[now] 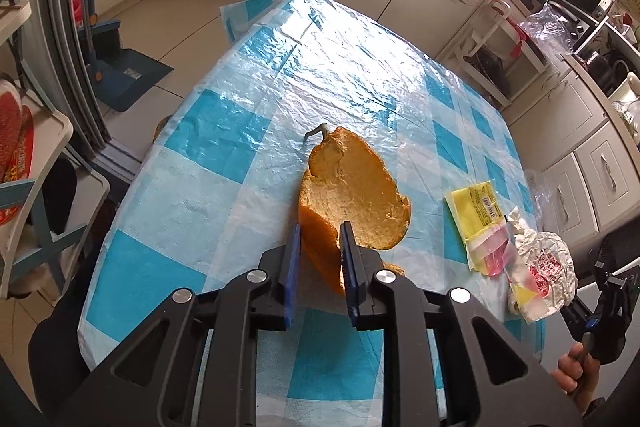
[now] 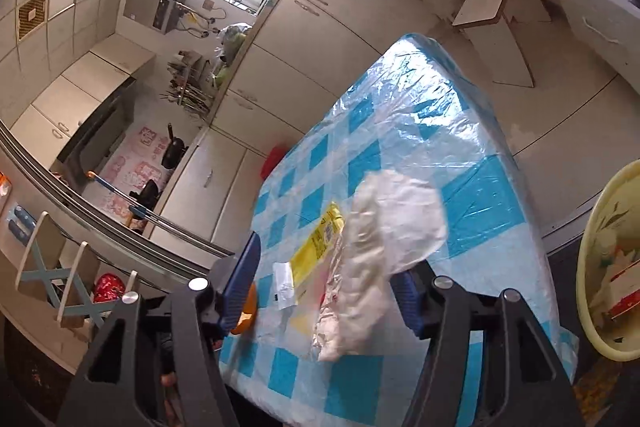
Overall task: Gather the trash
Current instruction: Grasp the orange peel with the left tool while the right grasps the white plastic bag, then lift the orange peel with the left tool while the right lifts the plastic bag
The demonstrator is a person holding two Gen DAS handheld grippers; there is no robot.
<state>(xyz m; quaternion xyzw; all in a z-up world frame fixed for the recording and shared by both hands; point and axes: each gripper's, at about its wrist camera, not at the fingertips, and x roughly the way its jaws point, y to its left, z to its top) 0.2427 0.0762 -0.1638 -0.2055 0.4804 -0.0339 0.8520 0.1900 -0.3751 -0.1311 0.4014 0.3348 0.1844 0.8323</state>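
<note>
While your left hand-held gripper (image 1: 320,247) has its blue pads nearly together on the near edge of the orange peel (image 1: 352,195), keep that pinch firm and lift straight up so the curled rind does not slip out. The peel sits mid-tabletop (image 1: 224,155), with the yellow wrapper (image 1: 476,215) and crumpled white paper (image 1: 540,267) to its right near the edge. Your right hand-held gripper (image 2: 324,287) stands wide open, holding nothing, with the crumpled paper (image 2: 372,267) between its pads but not pressed. Push it in deeper before closing, so you catch the bulk rather than a loose flap. The yellow basin (image 2: 600,267) at far right looks like the likely drop point.
</note>
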